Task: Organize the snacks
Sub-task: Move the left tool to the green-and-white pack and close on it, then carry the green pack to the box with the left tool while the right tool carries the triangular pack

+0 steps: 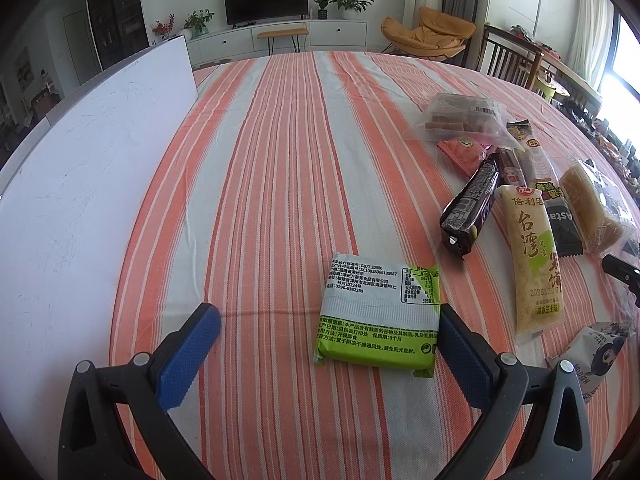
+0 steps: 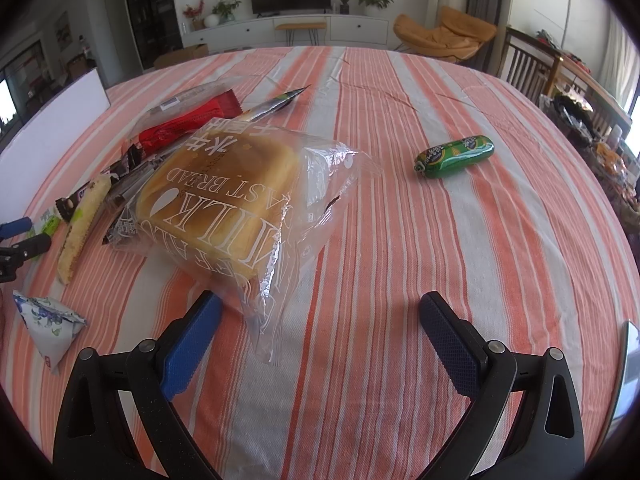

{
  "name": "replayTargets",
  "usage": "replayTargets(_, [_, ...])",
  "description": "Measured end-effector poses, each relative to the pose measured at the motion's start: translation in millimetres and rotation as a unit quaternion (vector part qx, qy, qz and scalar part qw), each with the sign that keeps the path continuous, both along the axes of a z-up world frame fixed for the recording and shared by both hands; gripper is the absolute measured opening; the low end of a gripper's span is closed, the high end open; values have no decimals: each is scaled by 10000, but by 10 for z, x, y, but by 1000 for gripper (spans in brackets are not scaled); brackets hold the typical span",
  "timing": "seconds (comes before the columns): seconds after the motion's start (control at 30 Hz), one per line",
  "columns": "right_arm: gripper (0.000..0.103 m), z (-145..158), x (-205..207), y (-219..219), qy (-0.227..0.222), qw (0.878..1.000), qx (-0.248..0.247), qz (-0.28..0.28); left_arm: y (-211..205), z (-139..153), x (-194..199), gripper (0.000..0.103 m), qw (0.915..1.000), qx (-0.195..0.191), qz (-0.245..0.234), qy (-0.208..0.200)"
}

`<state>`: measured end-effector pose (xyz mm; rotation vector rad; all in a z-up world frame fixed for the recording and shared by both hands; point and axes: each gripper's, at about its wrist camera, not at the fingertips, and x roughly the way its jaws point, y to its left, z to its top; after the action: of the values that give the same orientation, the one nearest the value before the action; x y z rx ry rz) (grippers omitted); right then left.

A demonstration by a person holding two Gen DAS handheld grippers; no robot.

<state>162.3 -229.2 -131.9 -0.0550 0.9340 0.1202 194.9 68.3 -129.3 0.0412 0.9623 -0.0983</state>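
In the left wrist view my left gripper (image 1: 326,330) is open just above the striped cloth. A flat green and white snack packet (image 1: 380,312) lies between its fingers, against the right finger (image 1: 464,356). A pile of snacks lies to the right: a dark chocolate bar (image 1: 472,208), a long cream rice-cracker pack (image 1: 532,256), a clear bag of brown pieces (image 1: 460,120). In the right wrist view my right gripper (image 2: 320,330) is open and empty. A bagged milk toast bread (image 2: 228,200) lies just ahead of its left finger (image 2: 192,344). A green sausage (image 2: 454,156) lies apart at the far right.
A white board (image 1: 80,168) covers the table's left side. A small blue-print pouch (image 2: 48,324) lies at the near left of the right wrist view. A red packet (image 2: 188,124) sits behind the bread. Wooden chairs (image 2: 528,64) stand at the far right edge.
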Motion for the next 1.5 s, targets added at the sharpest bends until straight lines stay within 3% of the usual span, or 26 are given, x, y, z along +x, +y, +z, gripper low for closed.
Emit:
replayTargets(0.33, [101, 0, 1, -2, 0, 10000, 0, 0, -9, 6, 2, 103, 10000, -4, -61, 18])
replayTargets(0.53, [101, -4, 5, 0, 0, 10000, -1, 1, -41, 51, 78, 101, 9977, -65, -501, 442])
replayTargets(0.63, [101, -4, 6, -1, 0, 10000, -2, 1, -180, 94, 69, 81, 9958, 79, -807, 429])
replayTargets(0.7, [101, -2, 4, -4, 0, 10000, -1, 1, -226, 129, 47, 51, 9956, 84, -885, 299])
replayTargets(0.77, [101, -4, 6, -3, 1, 10000, 2, 1, -216, 144, 28, 50, 9968, 61, -747, 270])
replayTargets(1.03, [99, 32, -95, 8, 96, 9999, 109, -70, 61, 143, -367, 50, 9978, -643, -132, 22])
replayTargets(1.1, [98, 115, -308, 157, 125, 9965, 775, 291, 97, 139, -441, 50, 9973, -717, -168, -38])
replayTargets(1.17, [98, 193, -510, 510, 111, 9907, 948, 965, 69, 133, -457, 50, 9976, -648, -236, -49])
replayTargets(1.3, [97, 183, -580, 1292, 156, 9776, 450, 2049, 87, 127, -441, 50, 9964, -819, -181, -71])
replayTargets(1.47, [96, 50, -388, 1704, 90, 9725, -26, 2329, 175, 124, -515, 50, 9946, -1021, -169, -56])
replayTargets(1.5, [92, 16, -366, 1725, 176, 9719, -55, 2347, 182, 123, -520, 50, 9944, -1042, -162, -52])
